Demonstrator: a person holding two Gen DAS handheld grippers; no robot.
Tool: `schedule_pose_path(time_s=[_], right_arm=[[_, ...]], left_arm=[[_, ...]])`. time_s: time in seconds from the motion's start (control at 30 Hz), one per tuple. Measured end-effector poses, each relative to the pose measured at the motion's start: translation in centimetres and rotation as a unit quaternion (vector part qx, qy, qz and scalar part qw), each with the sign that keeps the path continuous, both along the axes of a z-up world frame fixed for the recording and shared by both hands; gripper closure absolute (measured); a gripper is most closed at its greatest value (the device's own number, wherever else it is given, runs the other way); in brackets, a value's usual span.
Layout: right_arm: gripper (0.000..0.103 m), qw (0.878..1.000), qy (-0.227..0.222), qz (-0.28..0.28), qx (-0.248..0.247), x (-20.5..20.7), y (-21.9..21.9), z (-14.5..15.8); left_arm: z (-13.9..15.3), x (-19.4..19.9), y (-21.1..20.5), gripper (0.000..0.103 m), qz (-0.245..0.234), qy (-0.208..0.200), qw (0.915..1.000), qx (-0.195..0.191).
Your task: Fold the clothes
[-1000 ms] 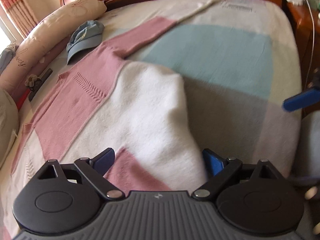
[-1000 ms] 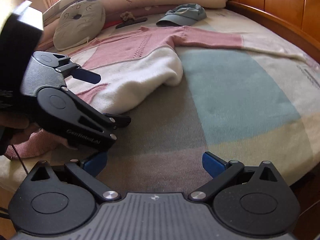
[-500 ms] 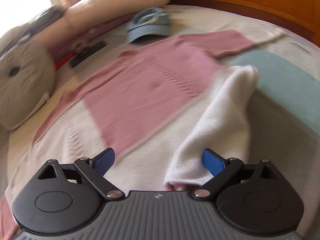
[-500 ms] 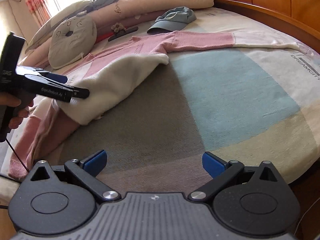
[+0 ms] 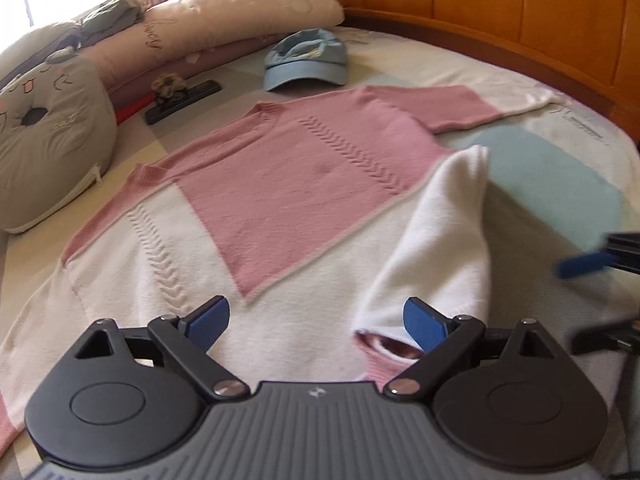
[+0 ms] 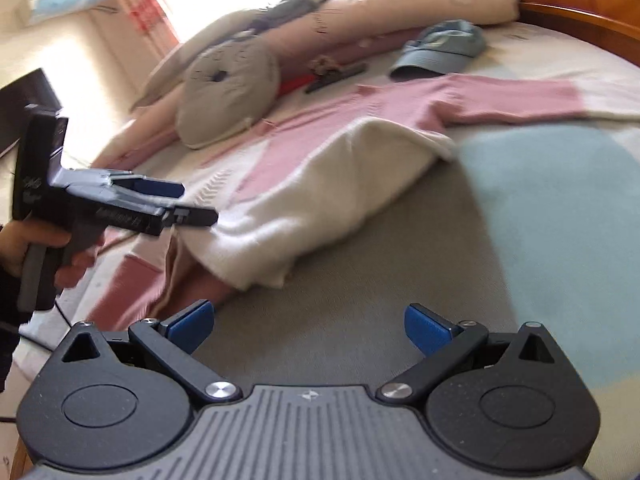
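Lying flat across the bed (image 5: 560,168) is a pink and white sweater (image 5: 288,184), its neck toward the pillows (image 5: 224,28) and one pink sleeve stretched out toward the wooden headboard (image 5: 500,16). The other sleeve (image 5: 440,240), white with a pink cuff, is folded in over the body of the sweater, its cuff end near the bed's edge. The left gripper (image 5: 316,320) hovers just above the sweater's lower part with its blue fingers spread wide and nothing between them; the folded sleeve's cuff sits just beside its right finger. The right gripper (image 6: 308,322) is also spread wide and empty, held over bare blanket near the folded sleeve (in its view a hand (image 6: 24,248) grips the left gripper's handle). A blue cap (image 5: 306,60) lies beyond the sweater's collar, and a grey cat-face cushion (image 5: 48,140) rests near its shoulder, beside a dark flat object (image 5: 182,100) I cannot identify.
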State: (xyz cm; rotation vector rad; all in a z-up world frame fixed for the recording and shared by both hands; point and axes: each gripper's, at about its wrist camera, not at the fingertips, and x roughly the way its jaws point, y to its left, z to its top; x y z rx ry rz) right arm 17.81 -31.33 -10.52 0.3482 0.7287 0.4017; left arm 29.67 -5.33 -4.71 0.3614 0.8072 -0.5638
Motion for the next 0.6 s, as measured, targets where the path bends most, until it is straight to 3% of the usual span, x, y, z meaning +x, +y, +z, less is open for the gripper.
schedule_pose_path(time_s=[0.37,0.6], right_arm=[[0.0,0.997,-0.037,0.019,0.072,7.9,0.2,-1.9],[0.0,0.992,-0.051,0.043,0.109,6.1,0.8,-0.1]], left_arm=[[1.3,-0.7,0.6,0.009,0.008,0.0,0.9995,-0.029],[0.9,-0.7,1.0,0.009,0.019,0.0,0.9994,-0.029]])
